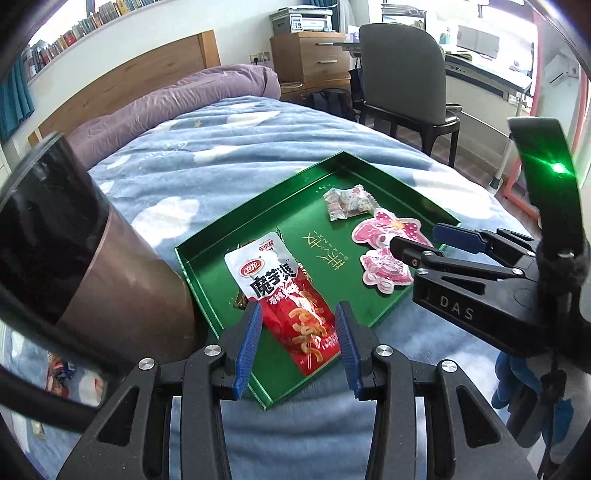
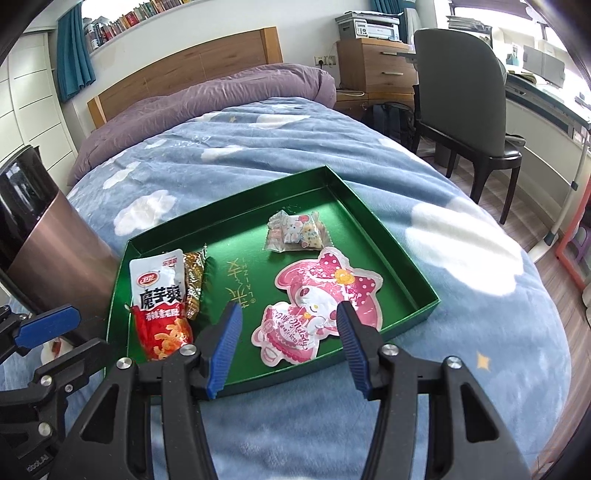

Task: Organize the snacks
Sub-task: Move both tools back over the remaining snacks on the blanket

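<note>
While both the left gripper (image 1: pixel 299 345) and right gripper (image 2: pixel 290 349) gape wide and empty over the green tray (image 2: pixel 402 266), inside it lie a red-white pouch (image 2: pixel 160 306) printed 魔芋爽 and a pink "My Melody" packet (image 2: pixel 314 299).

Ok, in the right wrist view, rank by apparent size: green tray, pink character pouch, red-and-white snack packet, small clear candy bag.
1. green tray
2. pink character pouch
3. red-and-white snack packet, though its near end is hidden
4. small clear candy bag, farthest away

I'm over a bed (image 2: pixel 258 155) with a wooden headboard (image 2: pixel 192 62) and a bookshelf (image 2: pixel 140 14) above. A chair (image 2: pixel 458 88), dresser (image 2: pixel 373 66) and printer (image 2: pixel 369 26) stand right, in daylight.
</note>
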`<state>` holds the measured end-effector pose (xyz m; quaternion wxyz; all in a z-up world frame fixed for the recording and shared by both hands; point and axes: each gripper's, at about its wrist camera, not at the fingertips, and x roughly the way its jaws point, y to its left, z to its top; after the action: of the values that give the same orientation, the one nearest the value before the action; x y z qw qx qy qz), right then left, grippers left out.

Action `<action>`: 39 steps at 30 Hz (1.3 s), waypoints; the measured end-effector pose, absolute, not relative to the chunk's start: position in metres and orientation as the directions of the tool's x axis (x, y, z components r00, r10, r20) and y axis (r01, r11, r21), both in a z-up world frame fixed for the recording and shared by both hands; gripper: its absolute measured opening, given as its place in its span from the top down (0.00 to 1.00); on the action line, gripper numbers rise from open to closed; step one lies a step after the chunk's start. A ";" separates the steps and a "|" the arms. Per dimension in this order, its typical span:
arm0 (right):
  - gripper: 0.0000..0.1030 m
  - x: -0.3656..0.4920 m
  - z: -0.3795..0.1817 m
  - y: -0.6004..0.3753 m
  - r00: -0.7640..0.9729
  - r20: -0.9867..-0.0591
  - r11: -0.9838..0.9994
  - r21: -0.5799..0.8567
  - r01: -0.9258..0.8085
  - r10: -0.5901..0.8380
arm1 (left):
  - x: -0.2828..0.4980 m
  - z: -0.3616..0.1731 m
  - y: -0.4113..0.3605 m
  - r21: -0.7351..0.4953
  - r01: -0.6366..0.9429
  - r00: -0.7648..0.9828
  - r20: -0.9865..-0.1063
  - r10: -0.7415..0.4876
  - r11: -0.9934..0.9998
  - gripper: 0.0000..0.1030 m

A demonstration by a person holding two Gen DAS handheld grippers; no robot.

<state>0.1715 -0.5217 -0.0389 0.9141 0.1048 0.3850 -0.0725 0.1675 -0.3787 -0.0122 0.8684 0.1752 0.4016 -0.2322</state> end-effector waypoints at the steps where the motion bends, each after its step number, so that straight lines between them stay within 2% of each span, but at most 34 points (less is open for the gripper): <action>1: 0.31 0.170 -0.037 -0.520 0.694 -0.718 0.968 0.136 0.211 -0.051 | 0.164 -0.010 -0.376 0.114 0.545 0.571 -0.776 -0.267 0.831 0.65; 16: 0.30 0.136 -0.018 -0.479 0.691 -0.722 0.983 0.107 0.153 -0.029 | 0.118 0.015 -0.328 0.117 0.533 0.590 -0.761 -0.269 0.838 0.65; 39: 0.30 0.085 -0.011 -0.368 0.652 -0.755 0.996 0.092 -0.002 0.072 | 0.070 0.035 -0.209 0.152 0.391 0.650 -0.744 -0.155 0.908 0.65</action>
<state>0.0849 -0.3682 -0.0109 0.9078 0.0416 0.4169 0.0203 0.0699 -0.2086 0.0353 0.8955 0.1512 0.3897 -0.1525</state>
